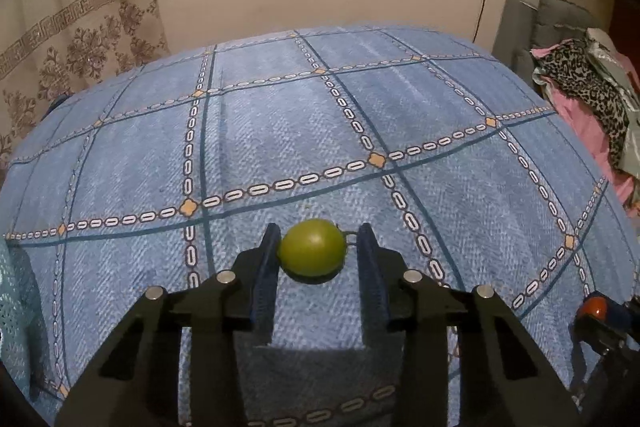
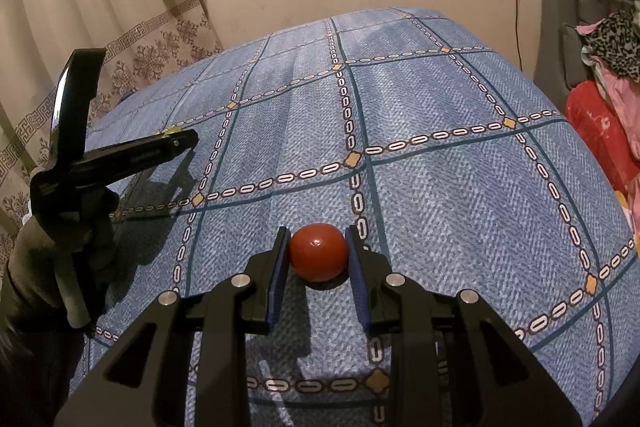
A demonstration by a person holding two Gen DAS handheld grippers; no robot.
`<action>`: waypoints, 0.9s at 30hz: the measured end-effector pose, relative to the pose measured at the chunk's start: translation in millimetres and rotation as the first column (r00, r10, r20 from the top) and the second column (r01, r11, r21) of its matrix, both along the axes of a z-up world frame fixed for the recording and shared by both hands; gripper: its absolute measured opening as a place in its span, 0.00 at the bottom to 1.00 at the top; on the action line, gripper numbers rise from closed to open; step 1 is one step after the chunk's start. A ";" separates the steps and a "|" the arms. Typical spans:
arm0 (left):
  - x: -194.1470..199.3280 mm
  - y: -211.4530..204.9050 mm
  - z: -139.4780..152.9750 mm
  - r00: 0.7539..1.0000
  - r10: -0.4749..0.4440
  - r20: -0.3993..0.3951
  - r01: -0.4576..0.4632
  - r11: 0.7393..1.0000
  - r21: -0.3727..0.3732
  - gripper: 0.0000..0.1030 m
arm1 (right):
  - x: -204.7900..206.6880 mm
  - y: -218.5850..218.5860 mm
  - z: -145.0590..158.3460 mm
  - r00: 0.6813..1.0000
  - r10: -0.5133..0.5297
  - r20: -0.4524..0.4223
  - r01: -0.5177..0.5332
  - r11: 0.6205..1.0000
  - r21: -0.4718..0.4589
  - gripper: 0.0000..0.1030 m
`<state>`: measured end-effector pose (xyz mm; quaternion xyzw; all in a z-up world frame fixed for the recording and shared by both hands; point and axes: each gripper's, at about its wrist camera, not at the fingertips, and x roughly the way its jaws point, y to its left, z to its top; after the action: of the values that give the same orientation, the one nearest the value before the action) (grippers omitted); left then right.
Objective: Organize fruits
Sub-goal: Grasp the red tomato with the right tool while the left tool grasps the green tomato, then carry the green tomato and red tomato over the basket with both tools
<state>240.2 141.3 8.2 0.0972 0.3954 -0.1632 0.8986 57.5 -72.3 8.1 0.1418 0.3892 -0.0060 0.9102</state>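
Green fruit (image 1: 312, 247) is sitting on the blue checked bedspread (image 1: 280, 131), between the spread fingers of the left gripper (image 1: 316, 245); the left pad is touching it, the right pad standing just clear. Over in the right wrist view, the right gripper (image 2: 318, 253) is bracketing a red fruit (image 2: 318, 252) on the same bedspread, both pads looking pressed against its sides.

Your left gripper (image 1: 316, 241) points forward and low, its blue pads (image 1: 269, 255) parted with a small gap on the right side. Your right gripper (image 2: 318, 247) sits level alongside, its pads (image 2: 280, 259) drawn closer together.
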 end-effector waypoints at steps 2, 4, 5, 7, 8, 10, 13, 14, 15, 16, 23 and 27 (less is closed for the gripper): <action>-1.2 1.7 0.9 1.000 0.000 0.000 0.000 1.000 -0.006 0.40 | 0.1 0.8 -0.3 1.000 0.000 0.000 0.000 1.000 0.000 0.27; -5.0 2.1 2.4 1.000 0.002 0.001 -0.002 1.000 -0.007 0.40 | 0.3 1.0 -0.4 1.000 0.000 0.001 0.000 1.000 0.001 0.27; -7.1 2.3 3.2 1.000 0.002 0.002 -0.002 1.000 -0.007 0.40 | 0.1 0.9 -0.3 1.000 -0.001 0.001 0.001 1.000 0.001 0.27; -13.7 2.4 5.6 1.000 0.003 0.005 -0.003 1.000 -0.008 0.40 | 0.2 0.9 -0.4 1.000 -0.001 0.001 0.001 1.000 0.001 0.27; -16.3 1.9 6.7 1.000 0.004 0.006 -0.004 1.000 -0.007 0.40 | 0.1 0.9 -0.4 1.000 0.000 0.001 0.000 1.000 0.001 0.27; -22.5 2.9 10.2 1.000 0.006 0.012 -0.006 1.000 -0.007 0.40 | -0.2 1.3 0.1 1.000 0.001 0.004 -0.001 1.000 0.004 0.27; -34.9 5.0 16.6 1.000 0.010 0.020 -0.009 1.000 -0.016 0.40 | -0.9 2.3 0.7 1.000 0.005 0.011 -0.006 1.000 0.011 0.27; -38.6 5.7 18.3 1.000 0.010 0.023 -0.010 1.000 -0.018 0.40 | -1.0 2.7 1.0 1.000 0.008 0.015 -0.009 1.000 0.015 0.27; -43.6 6.2 21.1 1.000 0.009 0.029 -0.009 1.000 -0.022 0.40 | -1.1 2.8 1.5 1.000 0.010 0.017 -0.011 1.000 0.018 0.27; -48.0 6.5 23.4 0.999 0.009 0.034 -0.008 1.000 -0.024 0.40 | -1.2 3.0 2.0 1.000 0.012 0.019 -0.013 1.000 0.021 0.27; -74.5 15.4 36.8 0.998 0.013 0.059 -0.011 0.999 -0.046 0.40 | -5.1 2.2 5.1 0.999 0.021 0.036 -0.022 0.999 0.037 0.27; -85.3 24.2 42.2 0.997 0.031 0.075 -0.027 0.998 -0.051 0.40 | -7.8 3.4 7.1 0.999 0.024 0.043 -0.026 0.999 0.045 0.27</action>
<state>154.9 165.5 50.3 0.0754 0.3582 -0.1563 0.9174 49.7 -68.9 15.2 0.1578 0.3715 0.0175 0.9148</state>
